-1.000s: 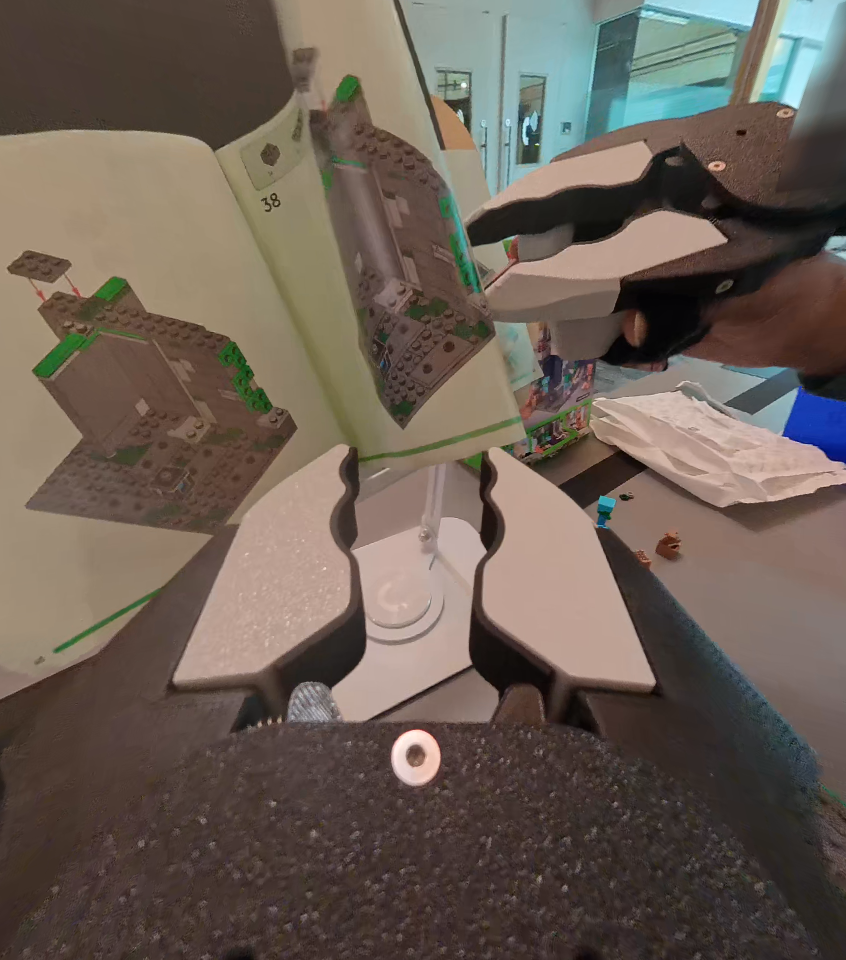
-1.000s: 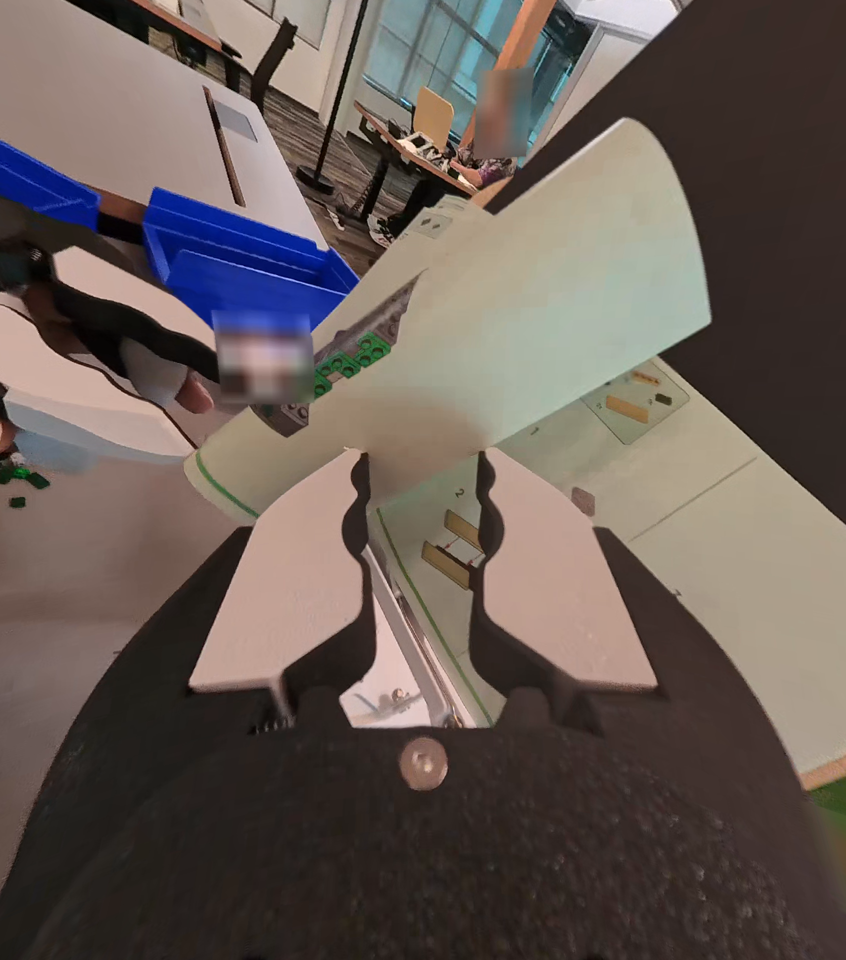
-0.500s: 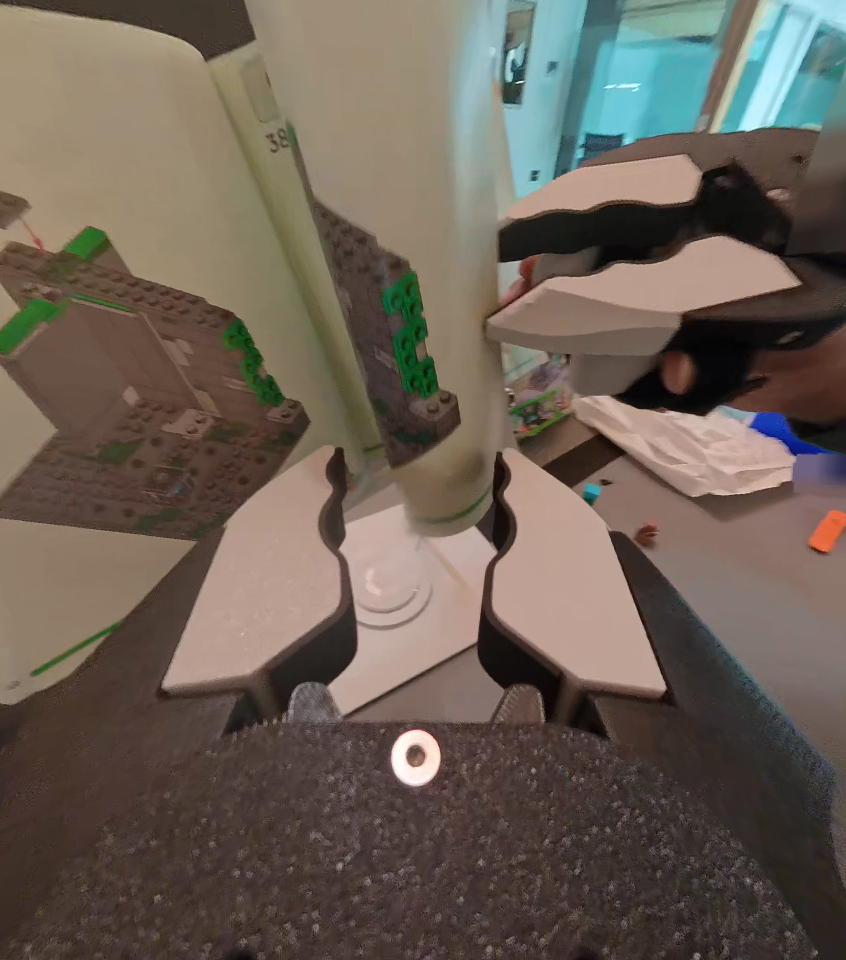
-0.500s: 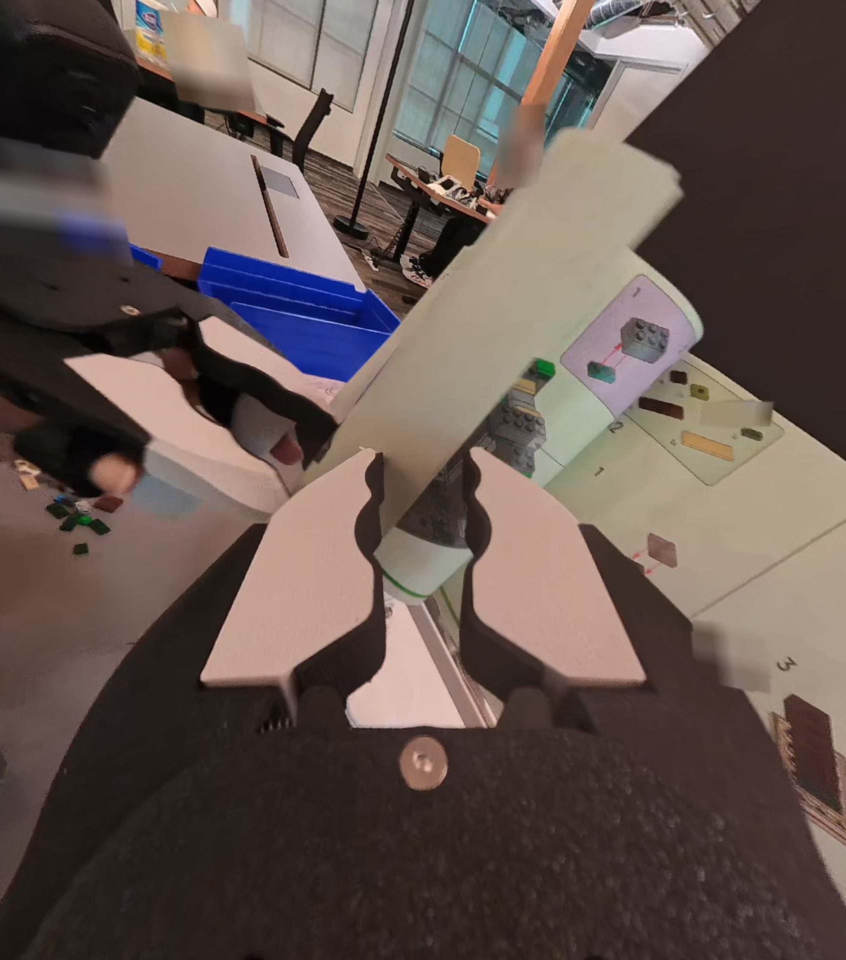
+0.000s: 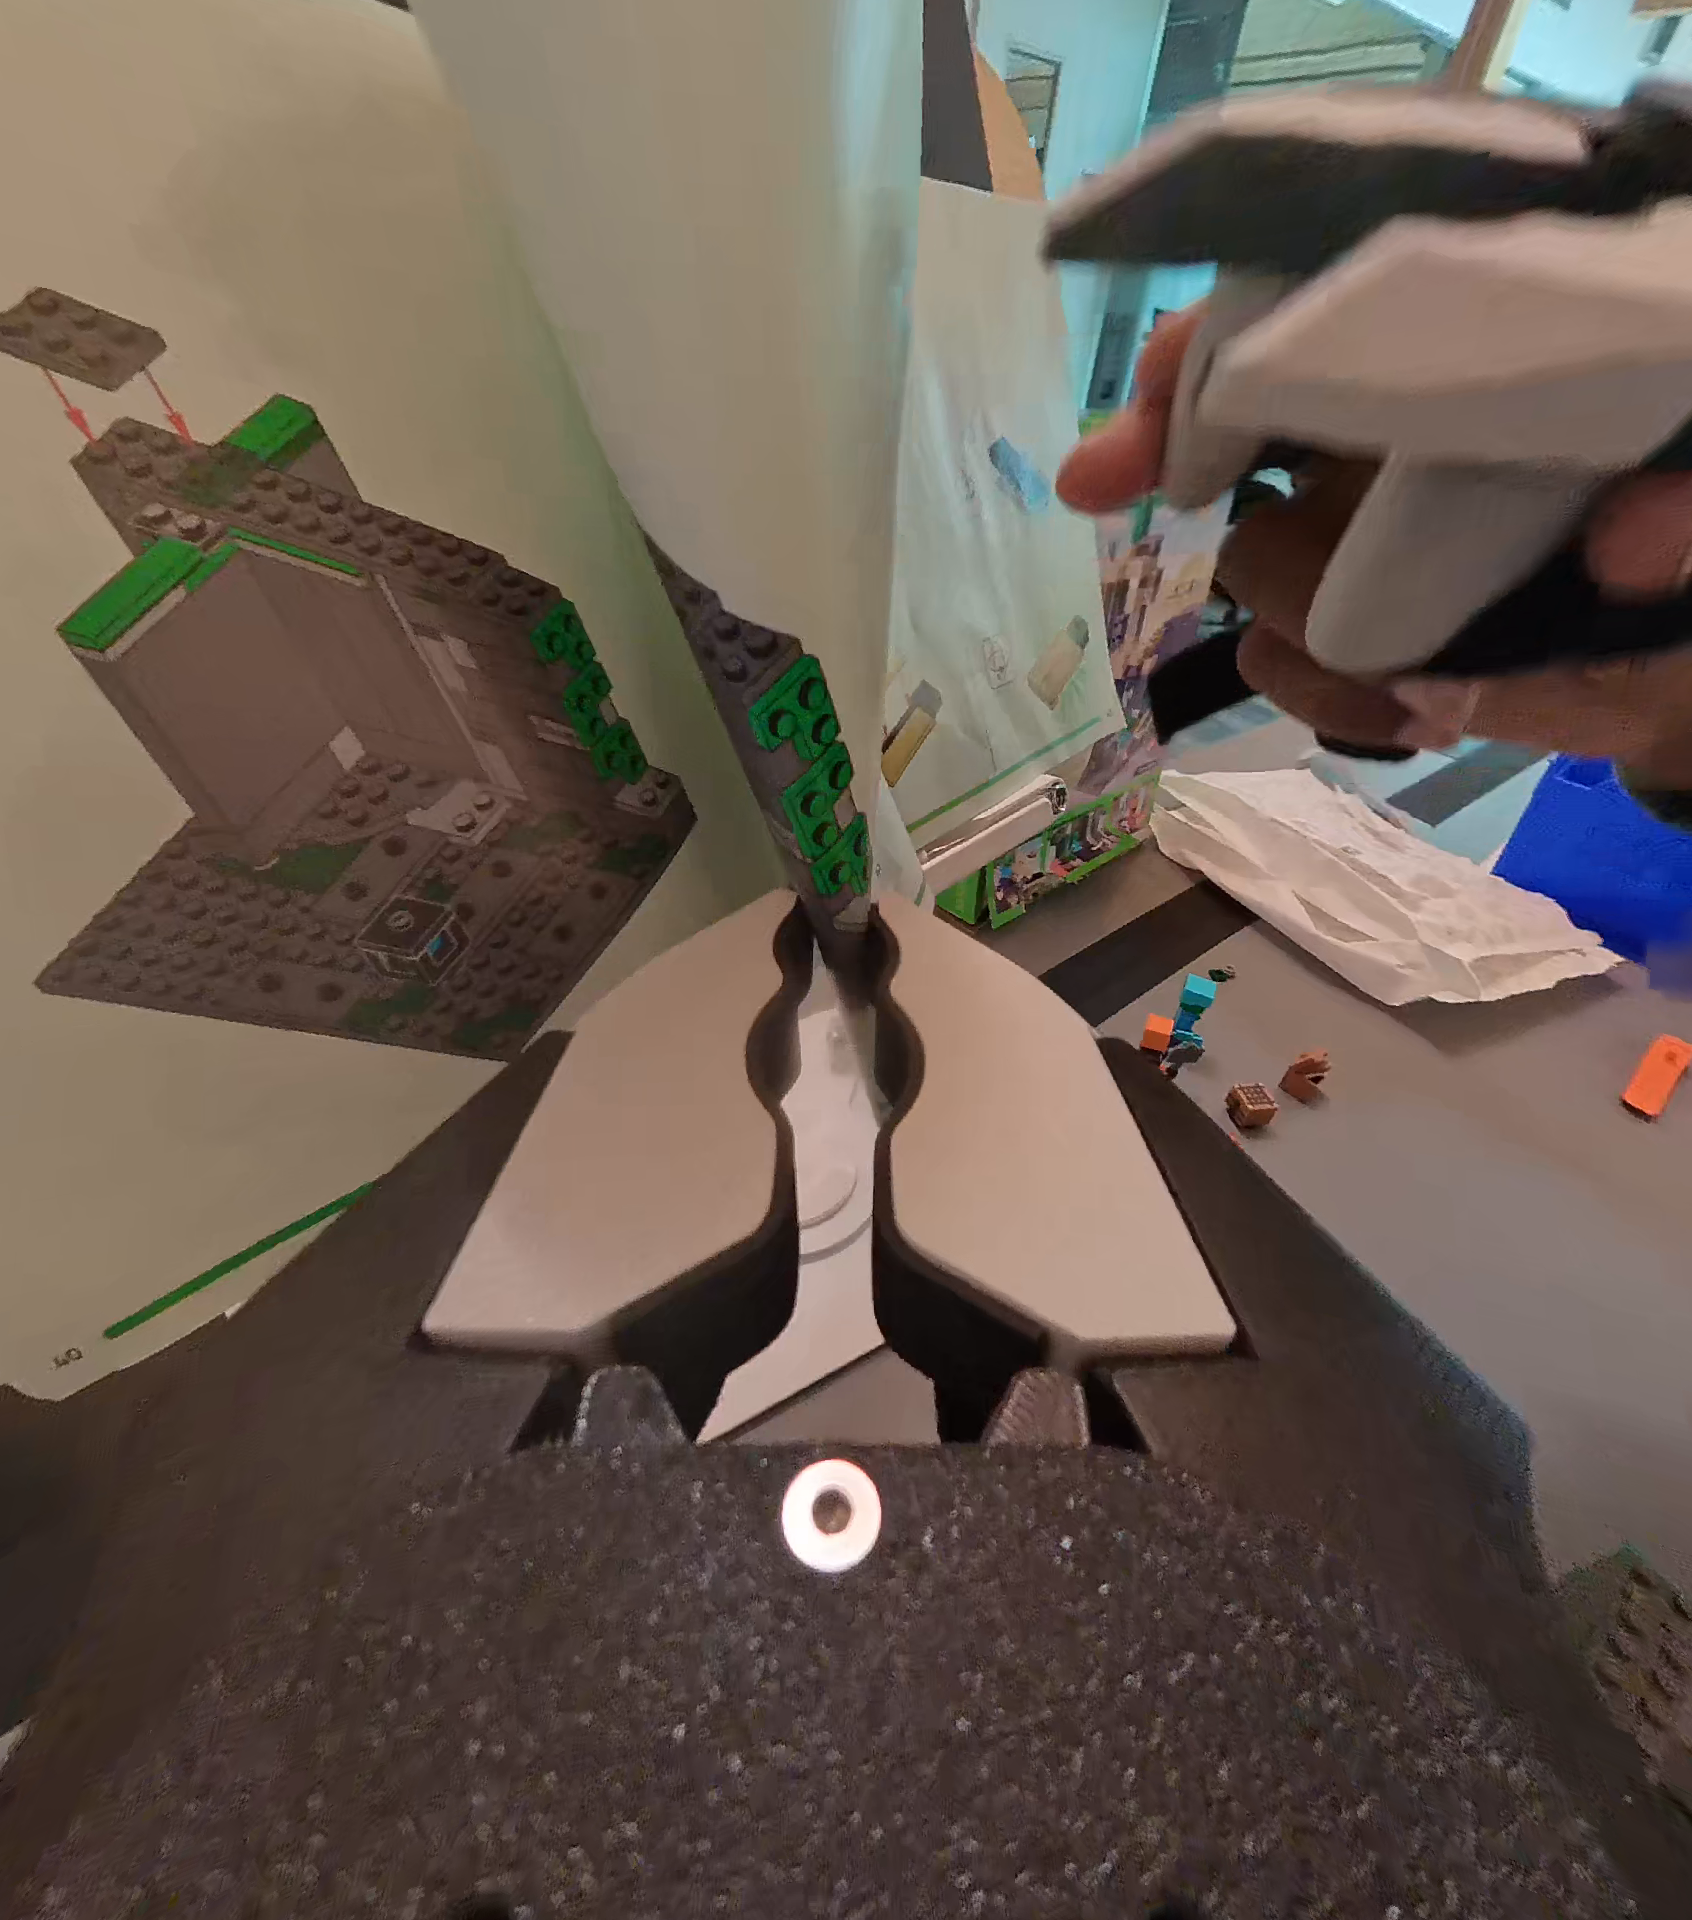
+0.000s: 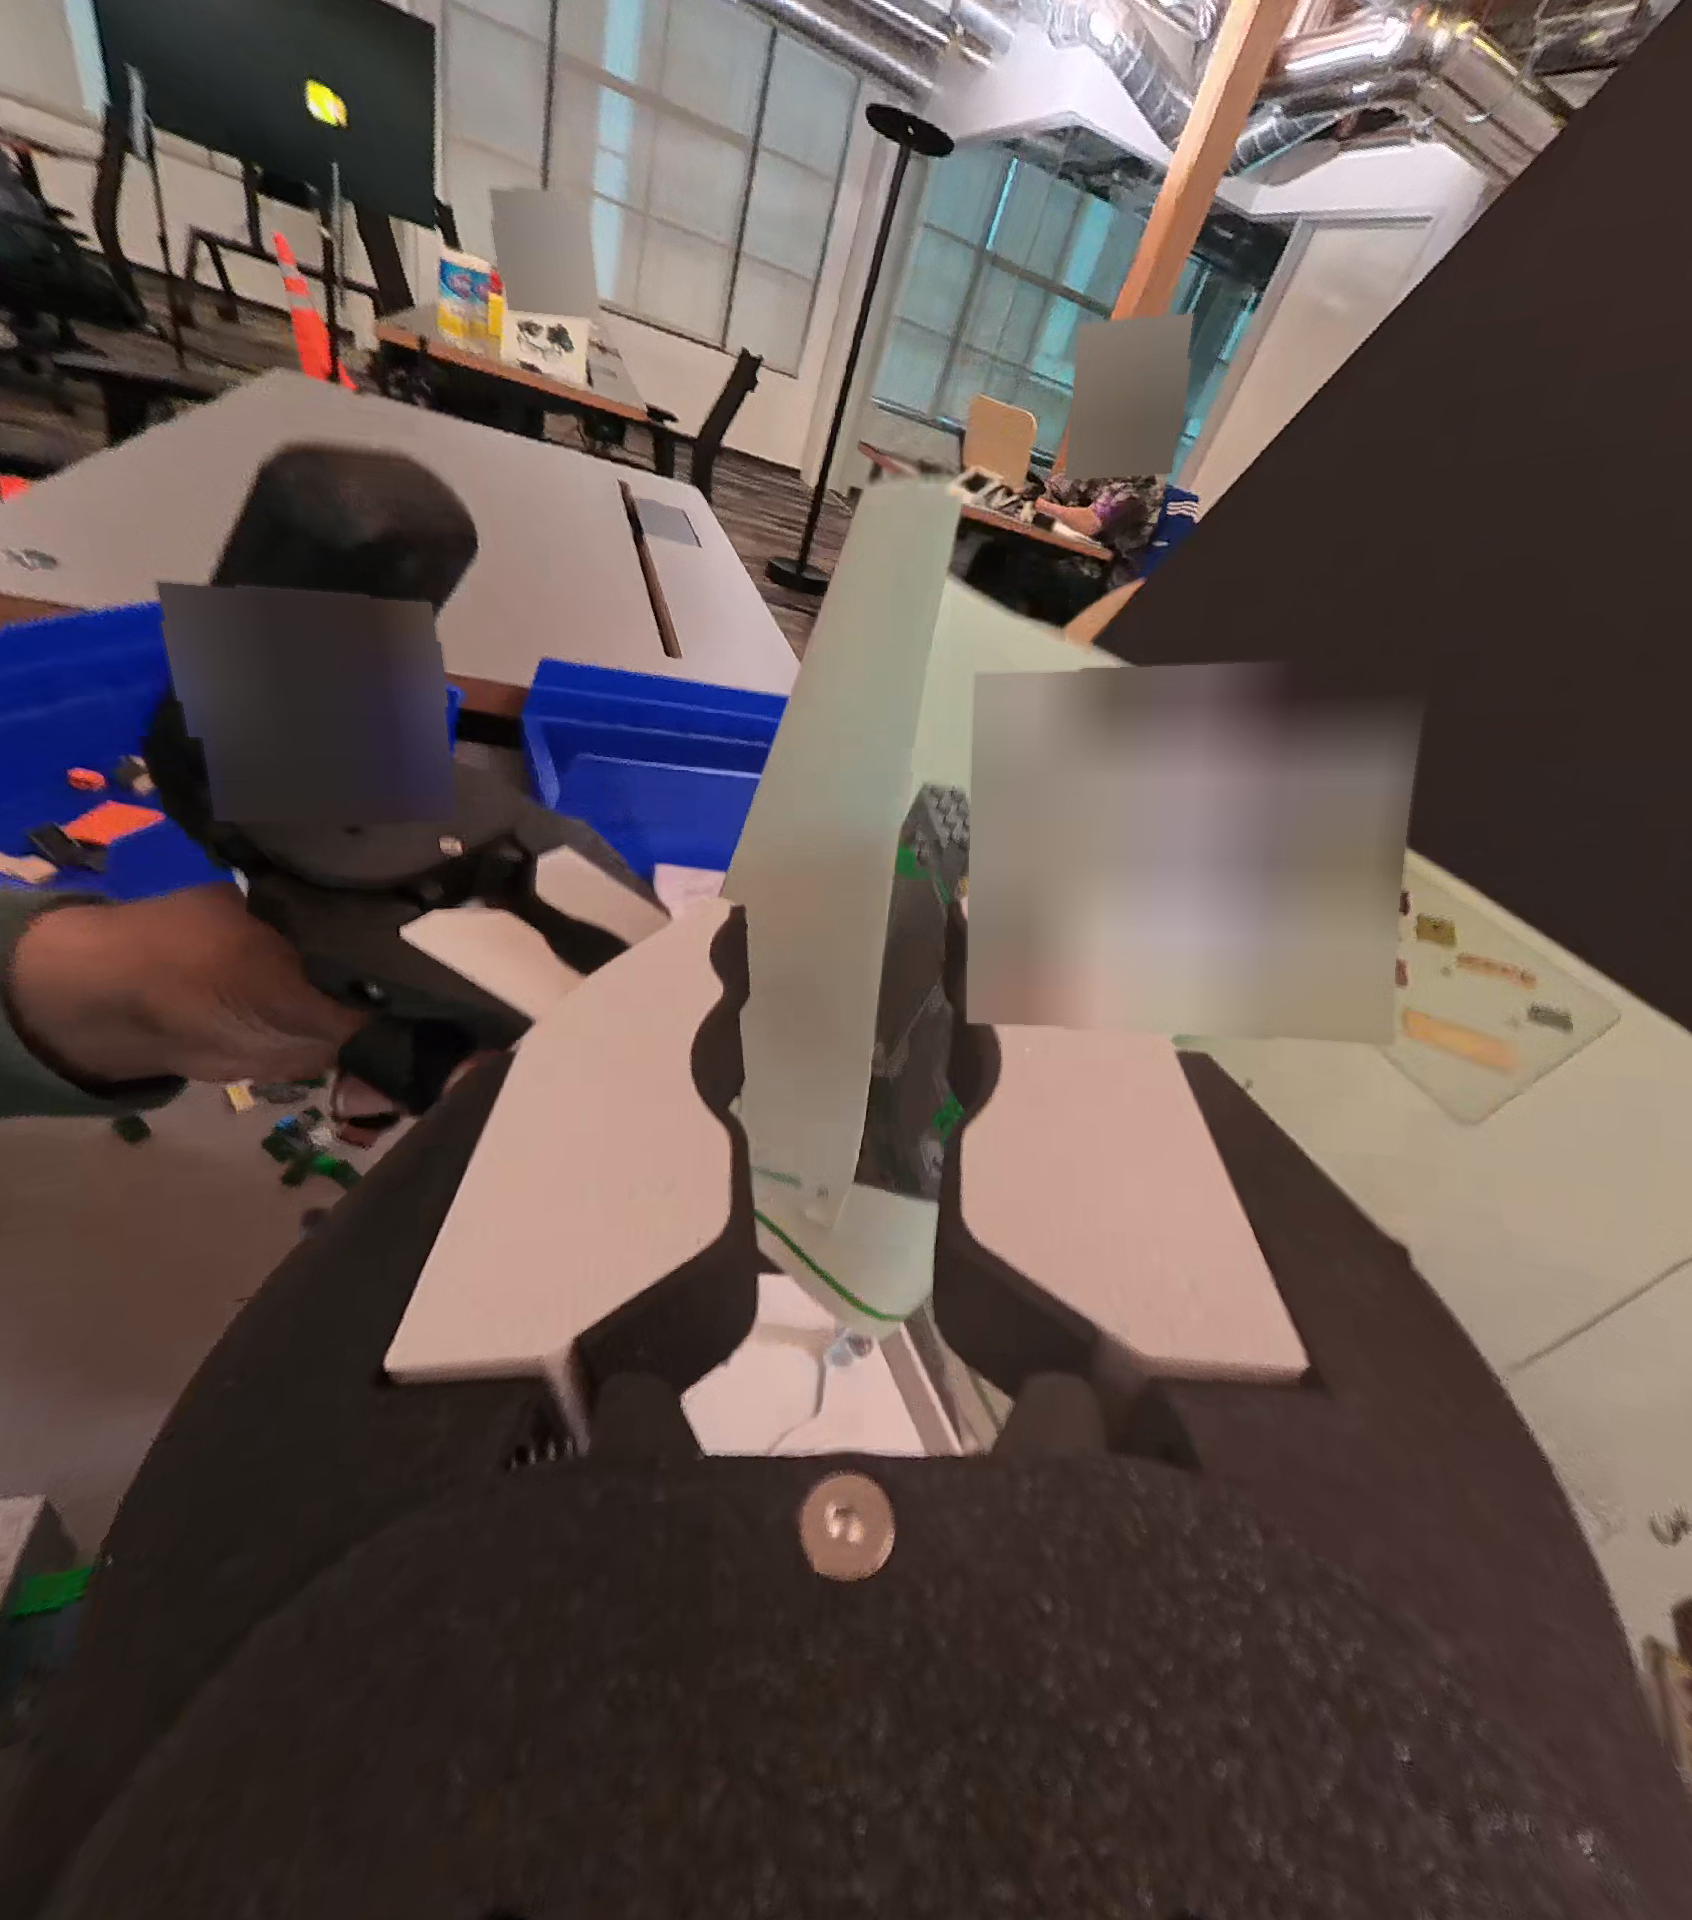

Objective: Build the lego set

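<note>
We see left gripper (image 5: 834, 925) now clenched on turning page (image 5: 717, 416) of instruction booklet (image 5: 198, 727) upright on stand; right gripper (image 6: 847, 1039) open astride it. Next build step pending.

both wrist views look close along their fingers (image 5: 1029, 1122) at one shared raised booklet page (image 6: 821, 987).
</note>
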{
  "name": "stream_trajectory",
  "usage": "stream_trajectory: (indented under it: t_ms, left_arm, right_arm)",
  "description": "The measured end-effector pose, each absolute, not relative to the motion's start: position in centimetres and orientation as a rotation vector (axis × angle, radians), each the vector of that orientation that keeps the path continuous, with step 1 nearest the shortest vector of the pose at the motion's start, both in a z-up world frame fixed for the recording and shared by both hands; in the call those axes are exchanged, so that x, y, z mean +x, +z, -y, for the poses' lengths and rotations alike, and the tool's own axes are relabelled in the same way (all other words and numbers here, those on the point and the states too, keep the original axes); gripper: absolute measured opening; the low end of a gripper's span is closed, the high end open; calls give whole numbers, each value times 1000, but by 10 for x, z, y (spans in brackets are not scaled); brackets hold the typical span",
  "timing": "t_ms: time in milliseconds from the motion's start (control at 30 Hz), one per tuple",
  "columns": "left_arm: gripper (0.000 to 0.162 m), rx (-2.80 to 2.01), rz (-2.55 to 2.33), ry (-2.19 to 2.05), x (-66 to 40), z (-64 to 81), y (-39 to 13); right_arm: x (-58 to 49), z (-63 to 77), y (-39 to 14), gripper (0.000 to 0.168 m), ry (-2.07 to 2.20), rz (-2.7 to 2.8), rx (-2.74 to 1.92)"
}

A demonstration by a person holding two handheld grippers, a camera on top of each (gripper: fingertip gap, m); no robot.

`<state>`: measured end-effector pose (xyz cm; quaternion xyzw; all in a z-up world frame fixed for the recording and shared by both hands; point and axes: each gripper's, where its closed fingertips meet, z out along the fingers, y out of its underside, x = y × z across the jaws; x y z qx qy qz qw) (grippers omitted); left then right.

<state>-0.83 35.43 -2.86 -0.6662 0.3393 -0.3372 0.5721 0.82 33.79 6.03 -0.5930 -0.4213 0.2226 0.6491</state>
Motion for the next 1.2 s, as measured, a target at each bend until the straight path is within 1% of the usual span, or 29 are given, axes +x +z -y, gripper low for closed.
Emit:
stream_trajectory:
  t_ms: [167, 367, 400, 433, 467, 833, 1200]
  left_arm:
    - [9, -1549, -827, -795, -5, -352, -31]
    - [9, -1539, -852, -788, -4, -349, -31]
    - [9, -1538, -858, -782, -4, -349, -31]
    - [9, -1538, -861, -774, -5, -349, -31]
    - [9, -1536, -863, -767, -5, -350, -31]
    - [7, -1531, -854, -811, -15, -352, -33]
    - [3, -1512, -778, -1110, -28, -348, -25]
  right_arm:
    - [-7, -347, 88, 41, 647, 1009, -1379]
    - [-18, -351, 99, 21, 827, 1110, -1416]
    - [-18, -352, 98, 14, 831, 1127, -1425]
    - [-18, -351, 97, 3, 844, 1140, -1426]
    - [-17, -349, 97, 0, 868, 1148, -1423]
    - [8, -345, 87, 0, 934, 1146, -1477]
    - [18, -349, 85, 0, 987, 1130, -1484]
